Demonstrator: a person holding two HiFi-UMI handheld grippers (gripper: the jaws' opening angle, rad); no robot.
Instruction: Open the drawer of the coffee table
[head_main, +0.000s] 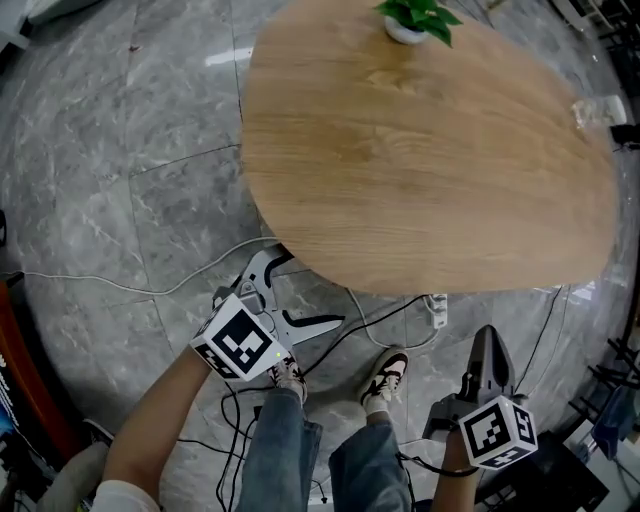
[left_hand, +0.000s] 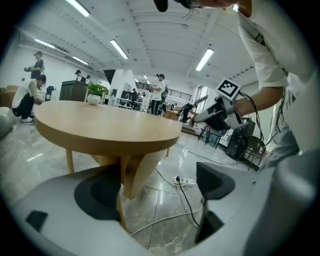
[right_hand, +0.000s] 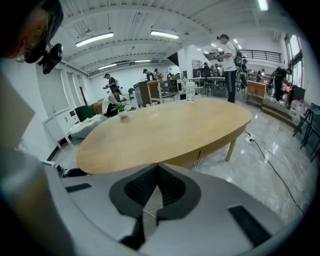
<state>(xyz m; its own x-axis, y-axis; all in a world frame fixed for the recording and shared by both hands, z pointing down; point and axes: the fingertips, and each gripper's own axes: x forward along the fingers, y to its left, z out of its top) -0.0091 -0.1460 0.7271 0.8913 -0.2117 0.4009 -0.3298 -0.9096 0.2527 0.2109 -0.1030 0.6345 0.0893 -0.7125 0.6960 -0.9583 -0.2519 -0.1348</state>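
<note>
The oval wooden coffee table (head_main: 430, 170) fills the head view, and I cannot make out a drawer front under its rim. My left gripper (head_main: 305, 292) hangs open beside the table's near left edge, above the floor. In the left gripper view its pads (left_hand: 97, 197) stand wide apart with nothing between them, facing the table (left_hand: 110, 127) and its leg (left_hand: 137, 172). My right gripper (head_main: 487, 345) is shut and empty, lower right, short of the table's near edge. In the right gripper view its pads (right_hand: 145, 187) meet in front of the table (right_hand: 165, 130).
A potted plant (head_main: 418, 18) and a clear glass (head_main: 598, 112) stand on the tabletop. A power strip (head_main: 436, 310) and cables (head_main: 200, 275) lie on the marble floor by my shoes (head_main: 385, 375). Several people stand in the background (right_hand: 230, 55).
</note>
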